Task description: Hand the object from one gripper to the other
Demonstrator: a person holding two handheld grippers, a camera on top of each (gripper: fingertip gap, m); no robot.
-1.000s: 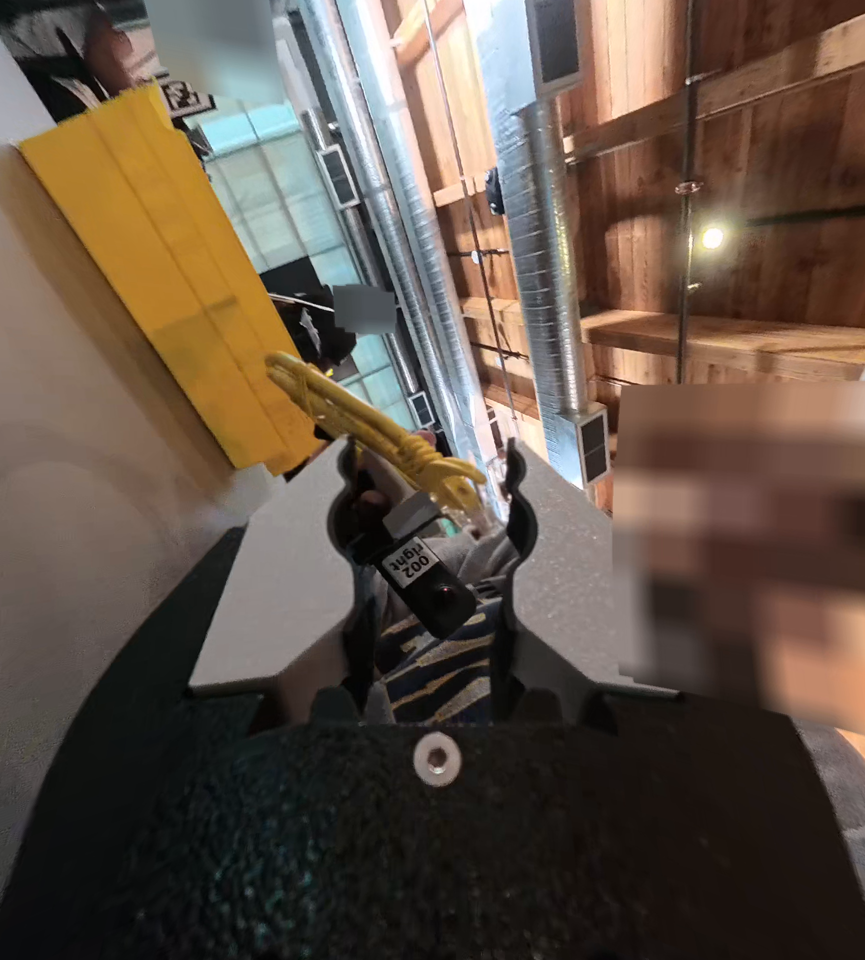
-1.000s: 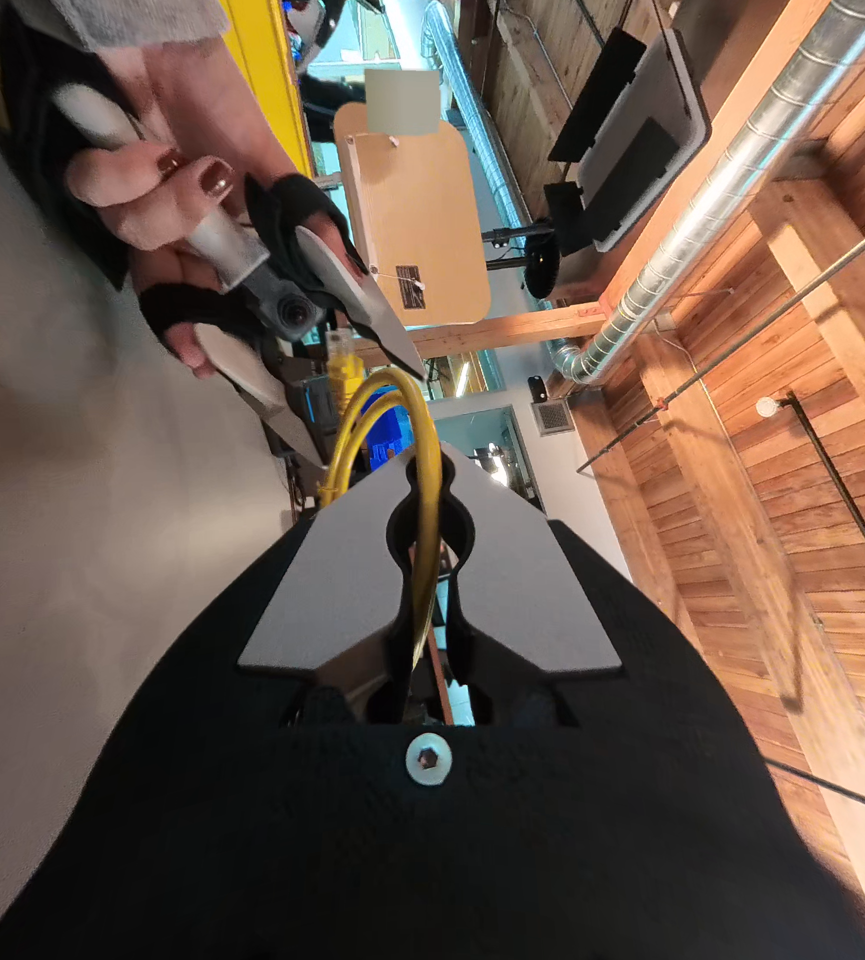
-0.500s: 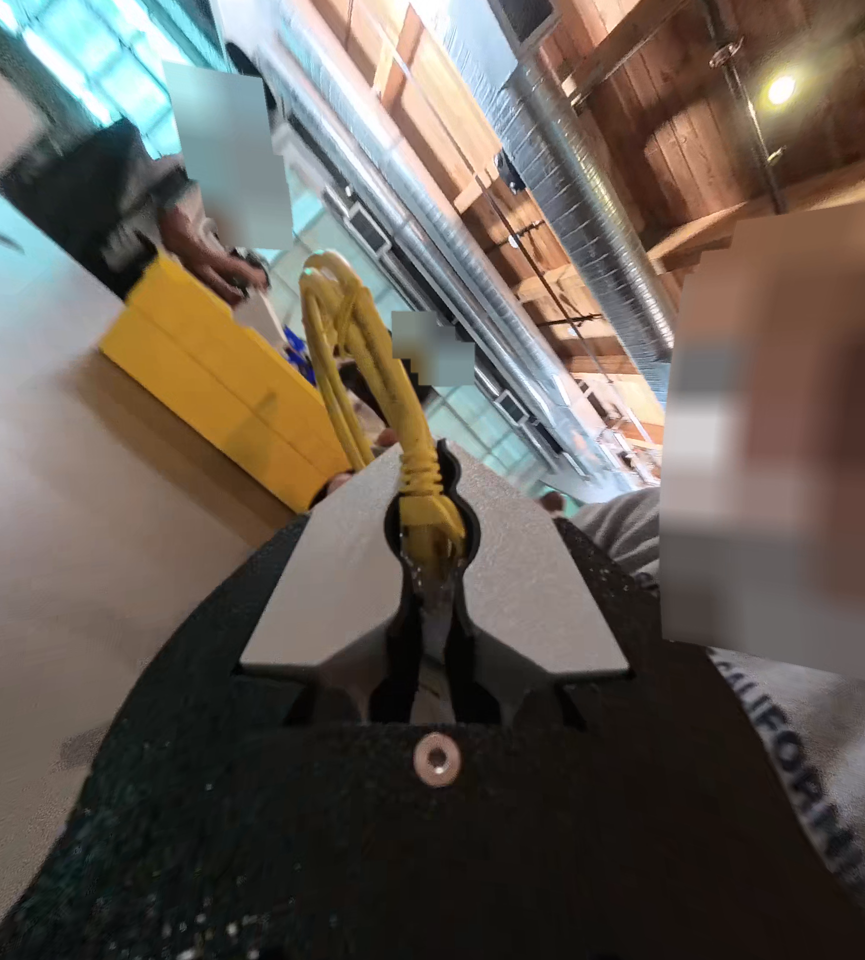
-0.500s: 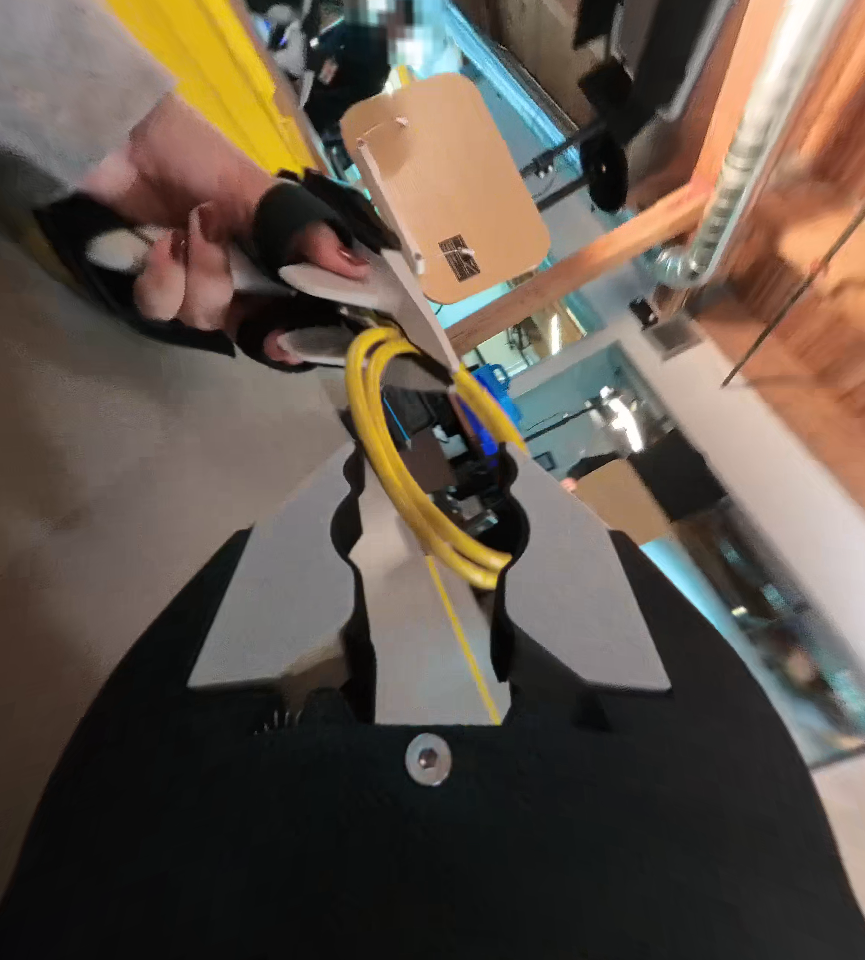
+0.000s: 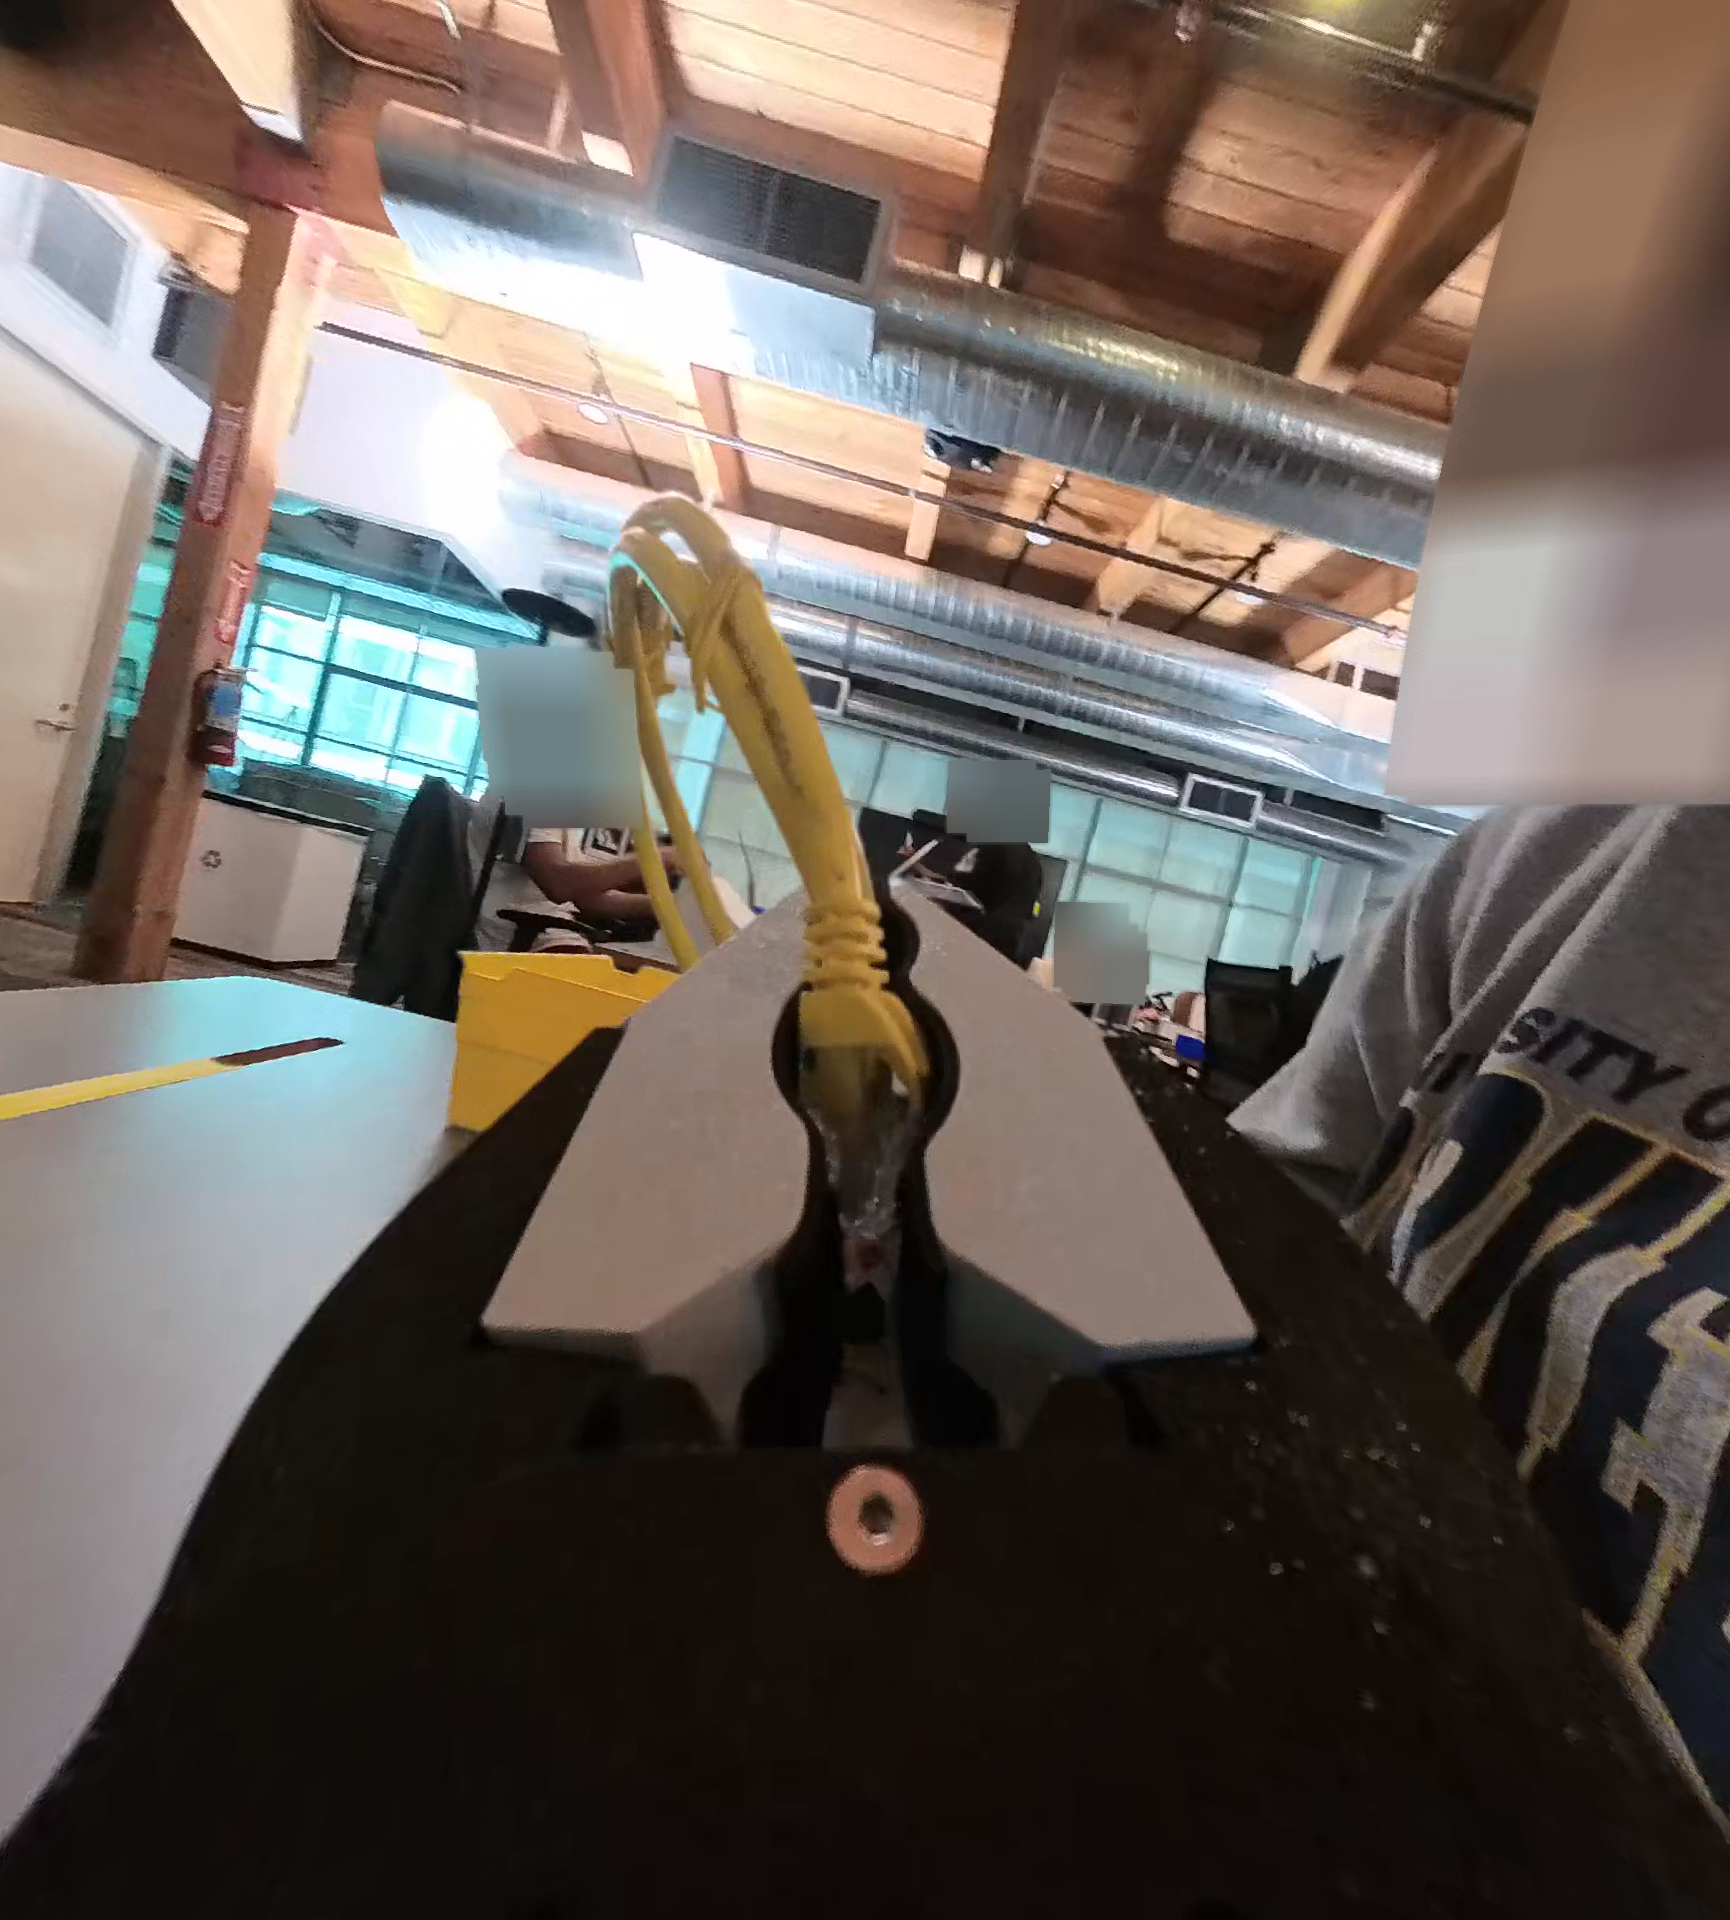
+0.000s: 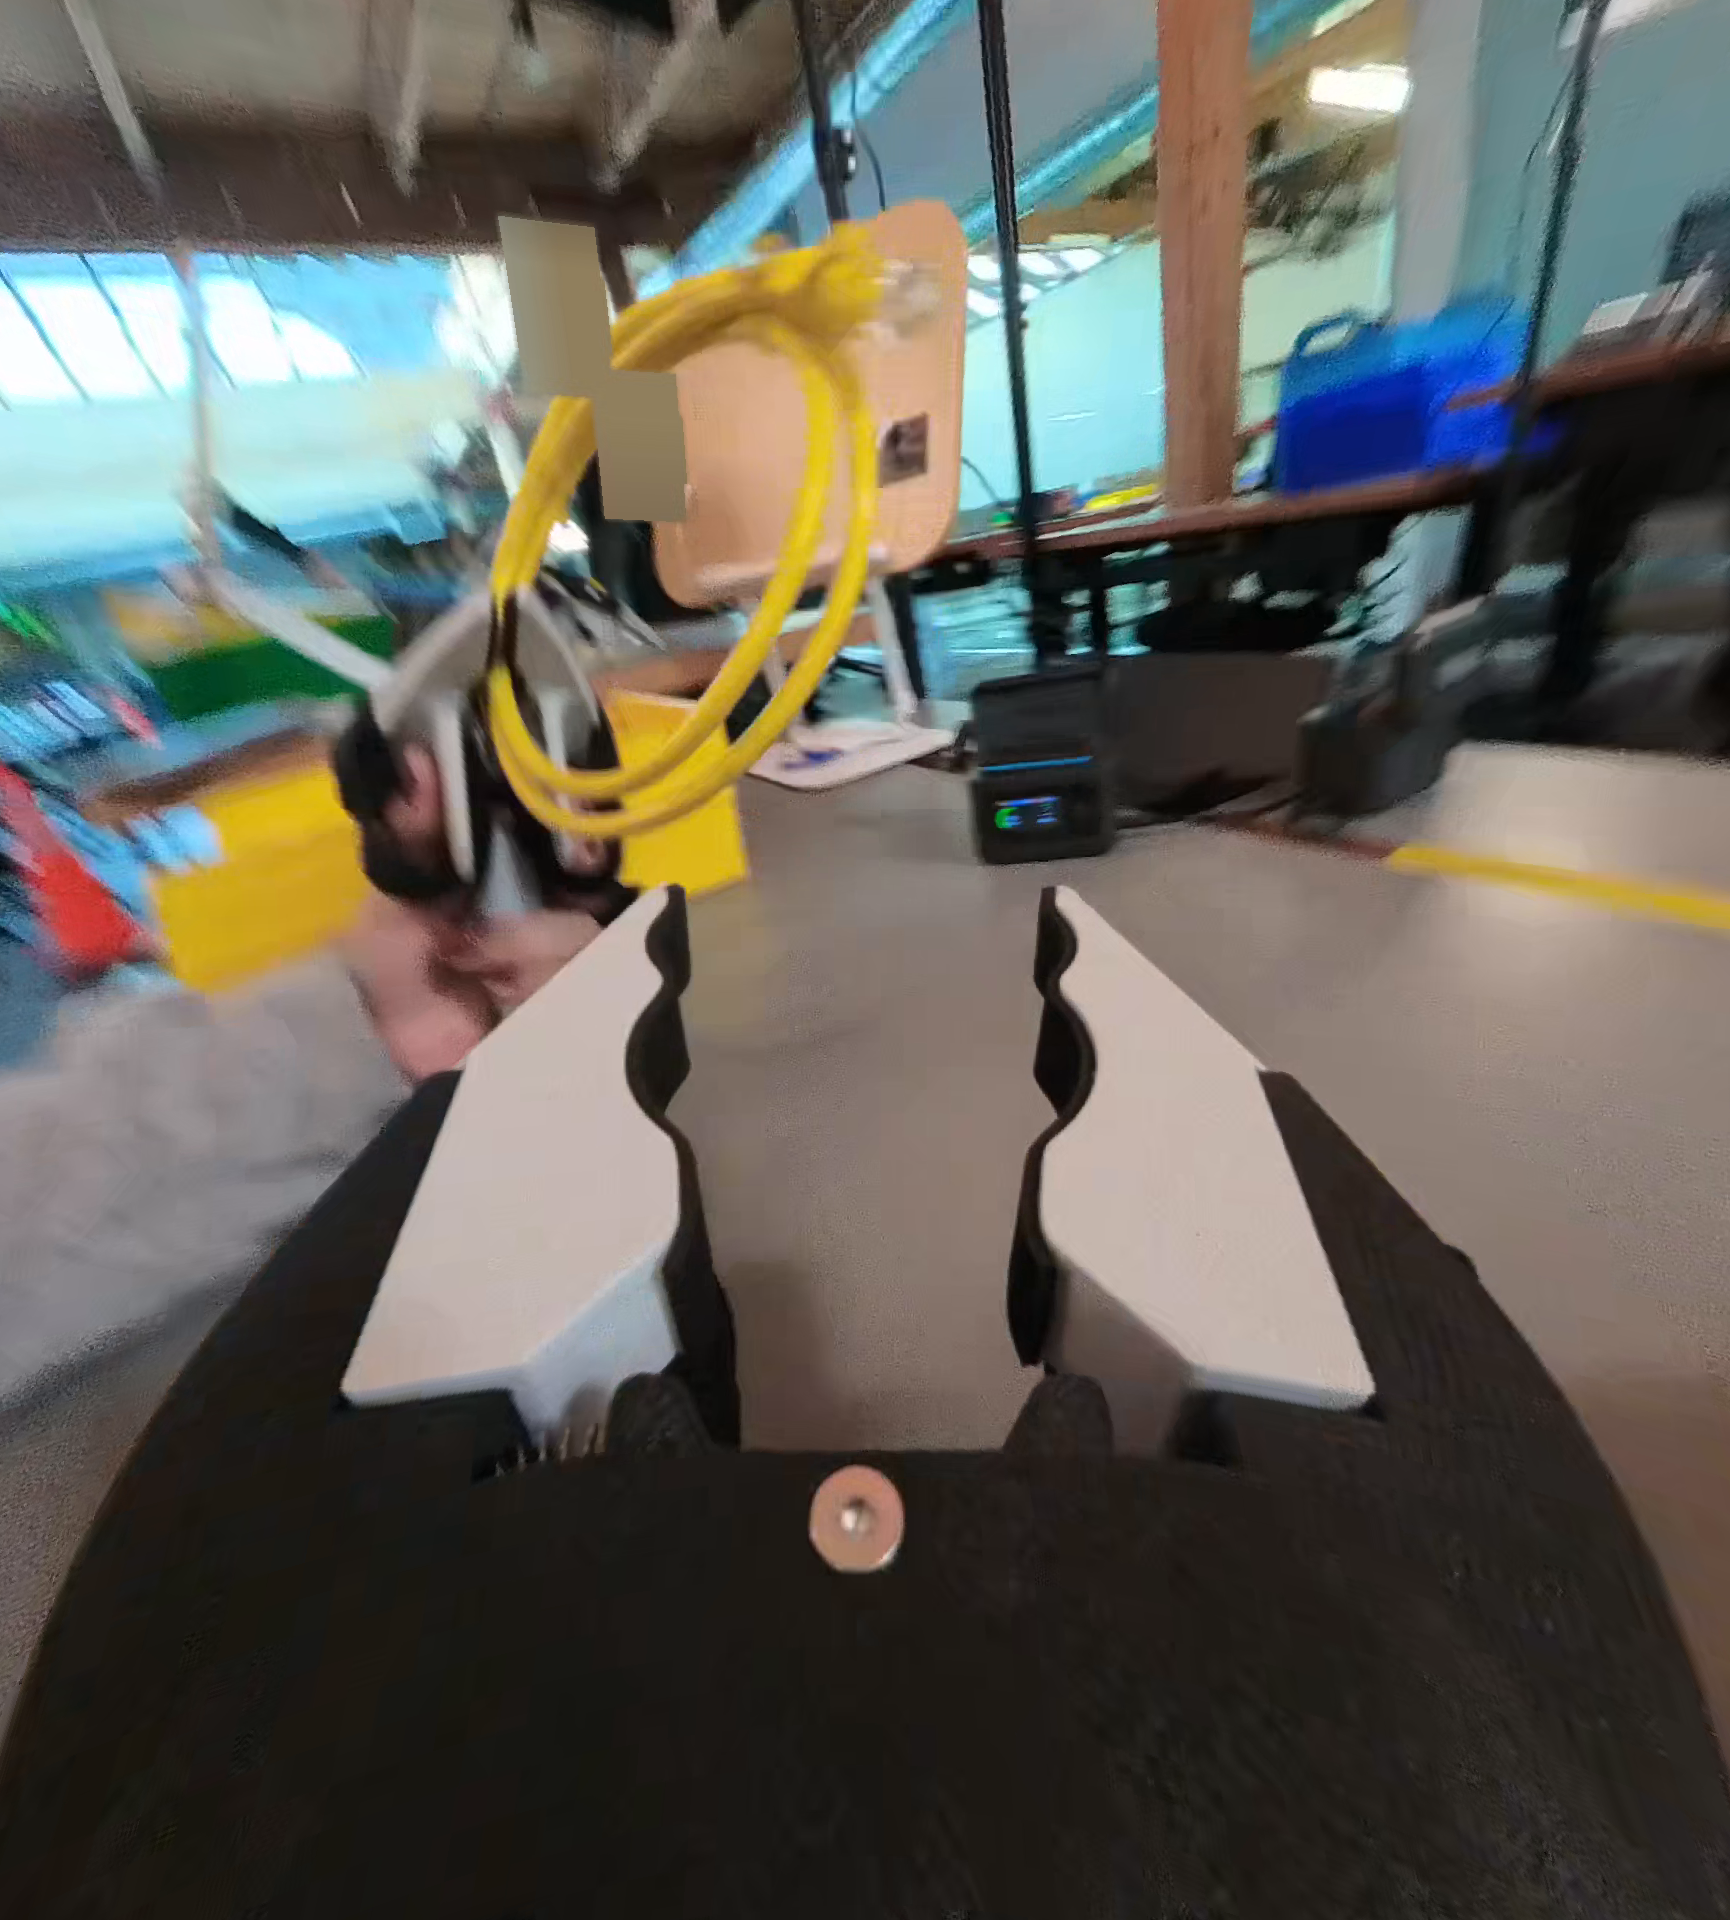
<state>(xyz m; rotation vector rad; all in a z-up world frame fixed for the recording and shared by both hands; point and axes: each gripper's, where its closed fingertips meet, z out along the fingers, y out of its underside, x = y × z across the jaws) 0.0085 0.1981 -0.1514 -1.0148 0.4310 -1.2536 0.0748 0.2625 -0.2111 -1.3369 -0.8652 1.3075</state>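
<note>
- Now the left tongs [image 5: 866, 1013] are clamped on the plug end of the yellow cable [image 5: 767, 769], low in the middle of the frame — its bundled loops arch up toward the ceiling beams.
- From the right wrist view, the right tongs [image 6: 861, 935] stand wide apart, holding nothing.
- Beyond them, upper left of centre, the cable [image 6: 736, 644] hangs as a loop from the left tongs [image 6: 466, 665], above the grey surface [image 6: 1360, 1039].
- Behind sits a yellow bin [image 6: 248, 914] — blurred.

The cable [image 5: 788, 790] is yellow, the tongs [image 6: 861, 935] are light grey on black, the bin [image 5: 518, 1029] is yellow, and the counter [image 6: 1256, 1039] is grey with a yellow stripe [image 6: 1609, 902].
</note>
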